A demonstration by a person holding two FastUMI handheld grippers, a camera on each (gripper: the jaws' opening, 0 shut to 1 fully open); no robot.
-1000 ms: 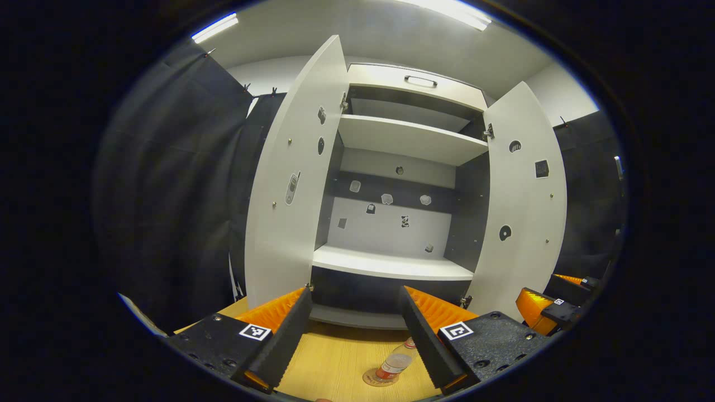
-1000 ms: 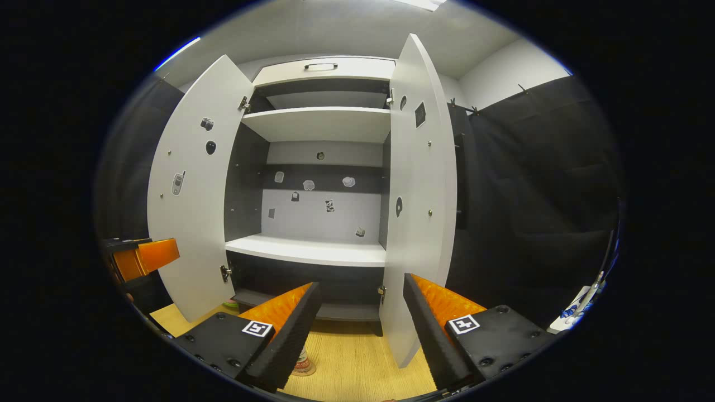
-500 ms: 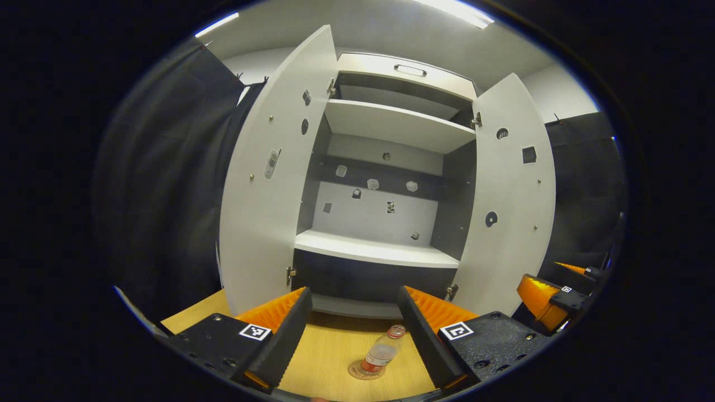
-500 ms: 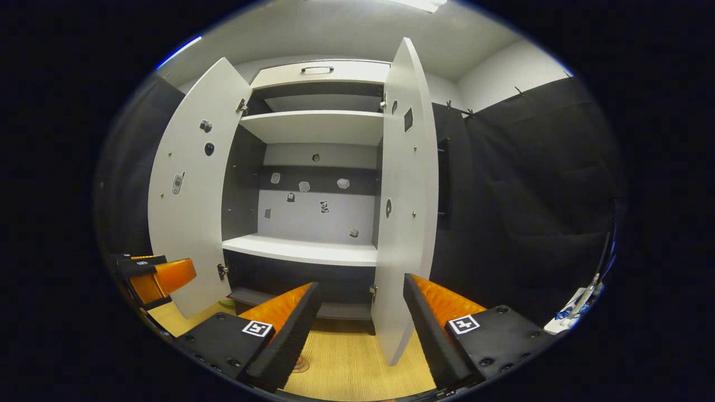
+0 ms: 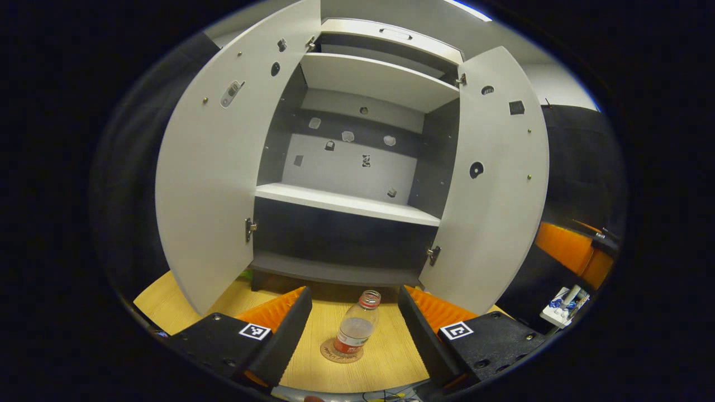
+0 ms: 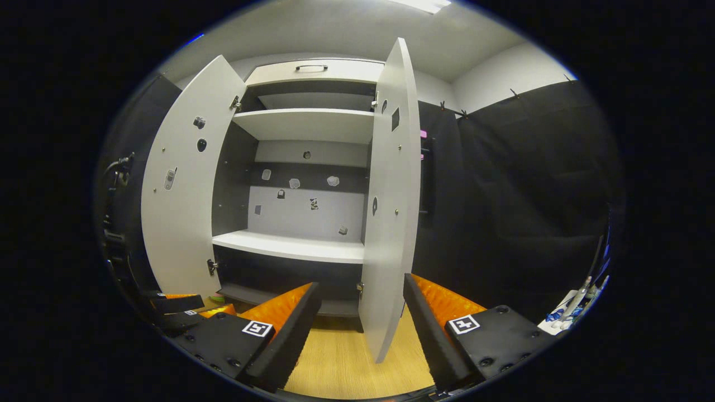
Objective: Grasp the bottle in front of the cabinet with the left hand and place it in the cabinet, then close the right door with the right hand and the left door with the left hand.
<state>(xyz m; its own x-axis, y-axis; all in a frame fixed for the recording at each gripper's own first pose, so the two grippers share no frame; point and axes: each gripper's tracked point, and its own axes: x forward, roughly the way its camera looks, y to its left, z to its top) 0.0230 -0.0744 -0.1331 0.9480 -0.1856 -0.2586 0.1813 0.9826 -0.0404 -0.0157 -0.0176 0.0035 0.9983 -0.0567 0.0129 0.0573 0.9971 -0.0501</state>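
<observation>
Bottle (image 5: 356, 330): stood upright on a round coaster (image 5: 341, 354), on the wooden tabletop (image 5: 385, 357) before the open cabinet (image 5: 341, 204); long axis vertical.
Left gripper (image 5: 353, 329): jaws spread wide; bottle centred ahead between them, untouched.
Right gripper (image 6: 360, 326): jaws apart, empty, judged farther from the bottle; right door (image 6: 391, 206) edge seen just ahead.

Wooden table (image 5: 385, 357) — coaster (image 5: 329, 355), cabinet (image 5: 341, 273)
</observation>
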